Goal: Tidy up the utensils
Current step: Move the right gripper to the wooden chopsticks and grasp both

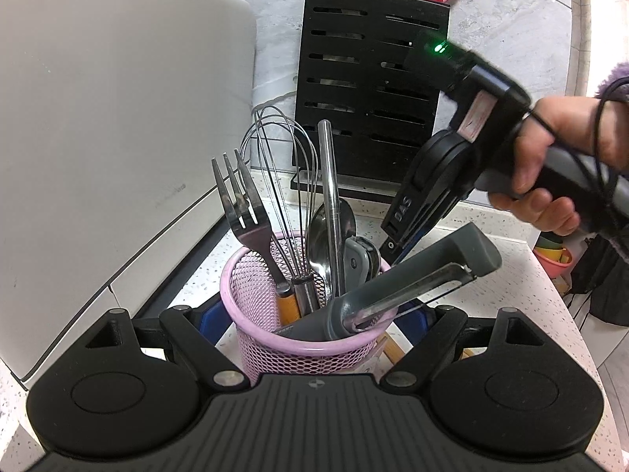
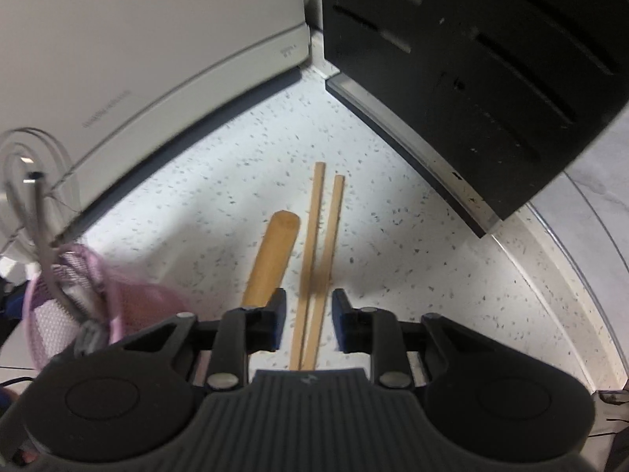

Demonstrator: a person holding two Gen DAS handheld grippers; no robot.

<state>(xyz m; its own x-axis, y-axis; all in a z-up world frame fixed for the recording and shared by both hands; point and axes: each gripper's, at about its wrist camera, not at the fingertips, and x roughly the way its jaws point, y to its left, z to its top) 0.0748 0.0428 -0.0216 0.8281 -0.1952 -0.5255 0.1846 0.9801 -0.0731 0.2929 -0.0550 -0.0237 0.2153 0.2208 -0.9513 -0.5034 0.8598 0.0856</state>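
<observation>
- White appliance (image 1: 98,118) fills the left of your left wrist view; black slotted knife block (image 1: 365,90) stands upright behind, on the speckled countertop (image 2: 236,181).
- Pink mesh cup (image 1: 275,338) sits upright between the fingers of your left gripper (image 1: 312,310). The blue pads look pressed to both its sides: clamped on the cup.
- Cup holds whisk (image 1: 283,165), grey peeler (image 1: 412,279) leaning right over the rim, fork (image 1: 243,212) tines up, and spoon (image 1: 318,244).
- Your right gripper (image 2: 309,306) points steeply down at the counter, just beside the cup. Its jaws are apart, pads clear of anything.
- Two chopsticks (image 2: 318,236) lie on the counter, running between those jaws; a wooden handle (image 2: 271,251) lies just left of them.
</observation>
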